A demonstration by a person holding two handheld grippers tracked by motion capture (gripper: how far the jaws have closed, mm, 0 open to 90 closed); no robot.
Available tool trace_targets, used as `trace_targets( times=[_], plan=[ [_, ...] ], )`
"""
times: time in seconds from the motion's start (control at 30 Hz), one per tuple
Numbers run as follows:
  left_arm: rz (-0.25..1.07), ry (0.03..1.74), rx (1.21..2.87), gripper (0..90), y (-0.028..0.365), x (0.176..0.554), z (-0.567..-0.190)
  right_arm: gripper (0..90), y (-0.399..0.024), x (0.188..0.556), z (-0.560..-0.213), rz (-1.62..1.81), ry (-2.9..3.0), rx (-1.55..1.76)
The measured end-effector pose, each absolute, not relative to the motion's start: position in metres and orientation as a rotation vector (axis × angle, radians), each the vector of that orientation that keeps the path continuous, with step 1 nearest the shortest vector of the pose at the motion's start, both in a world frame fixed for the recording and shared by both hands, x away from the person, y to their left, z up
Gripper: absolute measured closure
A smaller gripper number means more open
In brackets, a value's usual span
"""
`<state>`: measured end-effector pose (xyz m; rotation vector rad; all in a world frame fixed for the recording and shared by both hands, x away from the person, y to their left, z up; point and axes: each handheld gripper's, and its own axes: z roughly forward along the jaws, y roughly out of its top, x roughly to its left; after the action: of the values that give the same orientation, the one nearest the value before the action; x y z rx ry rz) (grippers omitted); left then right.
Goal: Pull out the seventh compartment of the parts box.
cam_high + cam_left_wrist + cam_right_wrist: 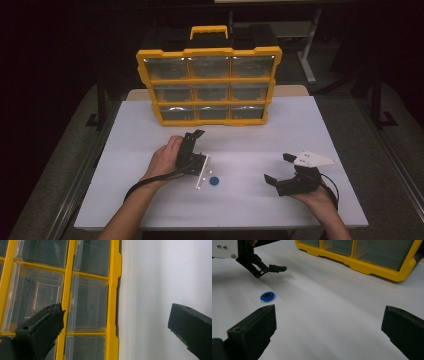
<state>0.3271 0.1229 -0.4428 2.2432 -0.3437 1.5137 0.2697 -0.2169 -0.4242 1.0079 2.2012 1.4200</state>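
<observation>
We hold both hand-held grippers, left [196,137] and right [278,168], jaws apart and empty; next, we judge, right closes on the blue disc [214,180].

A white table [300,135] carries two things — a yellow drawer organizer [209,85] standing upright at its far side, and a small blue disc [214,181] lying flat near the front.

Small blue round disc [214,180] with dark centre, lying flat on the white table [260,200], untouched
</observation>
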Motion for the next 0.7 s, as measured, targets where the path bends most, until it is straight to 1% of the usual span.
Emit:
trace_targets(
  times=[0.23, 0.7],
  plan=[
    [1.53, -0.369, 2.246, 0.3, 0.1218, 0.3264, -0.4437, 0.0, -0.2167, 0.2694, -0.4243, 1.418, 2.204, 1.012],
    [1.606, -0.448, 2.268, 0.3, 0.1206, 0.3249, -0.4472, 0.0, -0.2168, 0.2697, -0.4244, 1.417, 2.199, 1.012]
  ],
)
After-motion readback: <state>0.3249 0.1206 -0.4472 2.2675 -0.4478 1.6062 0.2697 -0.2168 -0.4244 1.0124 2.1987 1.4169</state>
